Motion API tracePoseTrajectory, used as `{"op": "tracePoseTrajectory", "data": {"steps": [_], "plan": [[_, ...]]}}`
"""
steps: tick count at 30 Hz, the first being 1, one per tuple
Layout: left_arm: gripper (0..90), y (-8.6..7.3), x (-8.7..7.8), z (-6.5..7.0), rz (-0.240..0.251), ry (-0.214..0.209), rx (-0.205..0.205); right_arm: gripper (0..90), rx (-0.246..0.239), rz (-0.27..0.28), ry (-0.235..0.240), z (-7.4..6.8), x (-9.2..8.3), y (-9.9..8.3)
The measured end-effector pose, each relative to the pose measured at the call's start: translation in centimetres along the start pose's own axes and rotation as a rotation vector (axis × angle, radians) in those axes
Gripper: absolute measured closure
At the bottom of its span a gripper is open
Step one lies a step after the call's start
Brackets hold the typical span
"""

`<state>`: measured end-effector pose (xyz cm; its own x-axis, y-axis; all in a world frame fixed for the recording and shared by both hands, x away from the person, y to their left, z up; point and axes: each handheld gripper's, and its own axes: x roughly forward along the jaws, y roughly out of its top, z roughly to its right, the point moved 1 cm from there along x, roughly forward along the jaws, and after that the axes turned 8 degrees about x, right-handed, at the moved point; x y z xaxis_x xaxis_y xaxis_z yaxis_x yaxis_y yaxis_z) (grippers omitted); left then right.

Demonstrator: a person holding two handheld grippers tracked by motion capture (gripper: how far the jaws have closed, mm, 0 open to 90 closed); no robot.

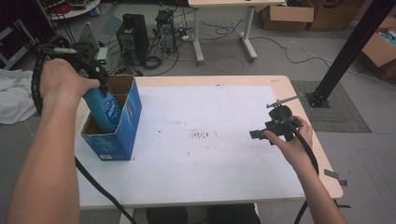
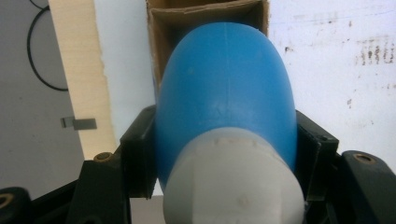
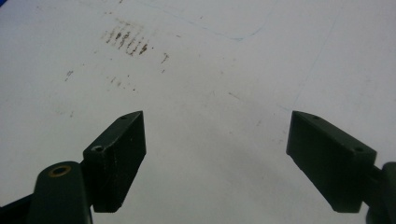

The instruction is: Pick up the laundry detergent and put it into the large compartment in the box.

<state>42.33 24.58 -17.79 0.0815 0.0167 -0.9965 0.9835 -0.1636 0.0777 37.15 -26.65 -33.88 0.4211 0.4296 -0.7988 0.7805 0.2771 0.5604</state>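
The left gripper (image 1: 103, 88) is clamped on a blue bottle (image 1: 105, 108) with a white cap (image 2: 233, 182), and the bottle stands partly inside the open blue cardboard box (image 1: 116, 135) at the table's left edge. The step in hand appears to be placing the bottle into the box. Next it probably needs lowering to the bottom, then letting go. The right gripper (image 3: 215, 158) hovers spread open, with nothing in it, over the white table (image 1: 224, 154).

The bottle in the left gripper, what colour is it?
The bottle is blue with a whitish cap end, best seen in the left gripper view.
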Motion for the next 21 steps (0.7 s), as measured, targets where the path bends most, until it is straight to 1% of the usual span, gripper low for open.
{"op": "tracePoseTrajectory", "data": {"steps": [6,8,10,13,16,18,21], "plan": [[38.3,0.0,1.5,0.0,-0.012,-0.002,0.007,19.7,0.003,-0.001,-0.002,0.1,0.1,-0.1],[38.3,0.0,2.1,0.1,-0.013,-0.007,0.002,19.7,0.004,-0.003,0.0,0.1,0.1,-0.2],[38.3,0.0,2.5,0.1,-0.018,-0.006,0.012,19.7,0.003,-0.005,0.0,0.0,0.2,-0.2],[38.3,0.0,3.3,0.1,-0.026,-0.014,0.013,19.7,0.0,-0.008,0.002,-0.2,0.3,-0.2],[38.3,-0.1,4.0,0.1,-0.026,-0.019,0.008,19.7,-0.005,-0.008,0.0,-0.2,0.3,-0.2],[38.3,-0.2,4.5,0.0,-0.032,-0.02,0.014,19.7,-0.005,-0.008,-0.003,-0.3,0.2,-0.2],[38.3,-0.3,5.0,-0.1,-0.033,-0.026,0.004,19.7,-0.002,-0.007,-0.004,-0.3,0.1,-0.1]]}}
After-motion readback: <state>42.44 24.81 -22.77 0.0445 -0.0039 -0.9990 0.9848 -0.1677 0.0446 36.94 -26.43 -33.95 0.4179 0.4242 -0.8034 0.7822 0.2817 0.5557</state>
